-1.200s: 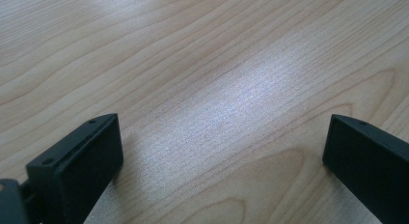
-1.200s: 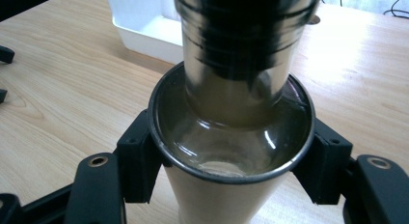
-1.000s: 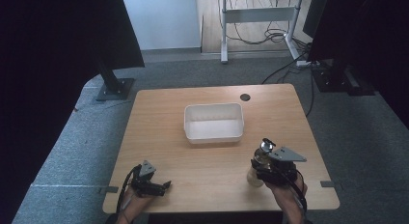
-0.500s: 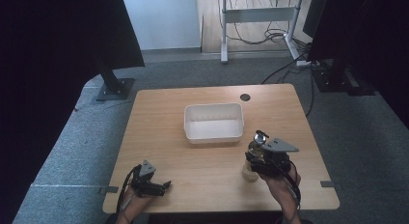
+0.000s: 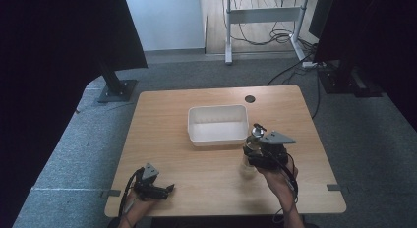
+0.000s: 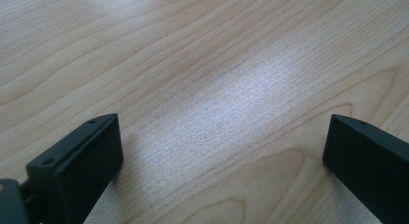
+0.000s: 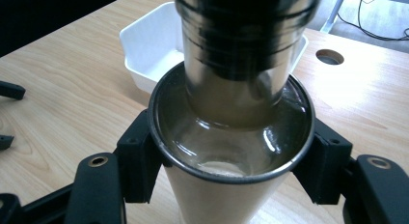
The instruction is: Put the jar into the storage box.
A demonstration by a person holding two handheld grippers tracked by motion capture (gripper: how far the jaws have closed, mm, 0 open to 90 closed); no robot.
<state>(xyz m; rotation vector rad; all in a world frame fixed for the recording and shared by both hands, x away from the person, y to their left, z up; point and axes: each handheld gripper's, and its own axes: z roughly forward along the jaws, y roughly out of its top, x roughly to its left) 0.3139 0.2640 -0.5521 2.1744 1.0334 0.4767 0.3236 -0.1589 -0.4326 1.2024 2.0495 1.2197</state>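
My right gripper [image 5: 250,159] is shut on a clear glass bottle [image 5: 249,152] with a metal top, held upright just above the wooden table [image 5: 162,120]. In the right gripper view the jaws clamp the bottle [image 7: 231,132] on both sides of its round body, and its metal neck rises toward the camera. A white rectangular tray [image 5: 217,138] sits just beyond and left of the bottle; its corner [image 7: 140,45] shows behind the bottle. My left gripper [image 5: 166,190] rests at the table's front left, open, with bare wood between its jaws [image 6: 222,147].
A round cable hole [image 5: 250,99] lies in the table behind the tray. Dark stands and cables crowd the floor beyond the far edge. Bare wood stretches between the two grippers.
My right gripper has carried the bottle left and a little away from the person, closer to the tray's front right corner. The left gripper has stayed put.
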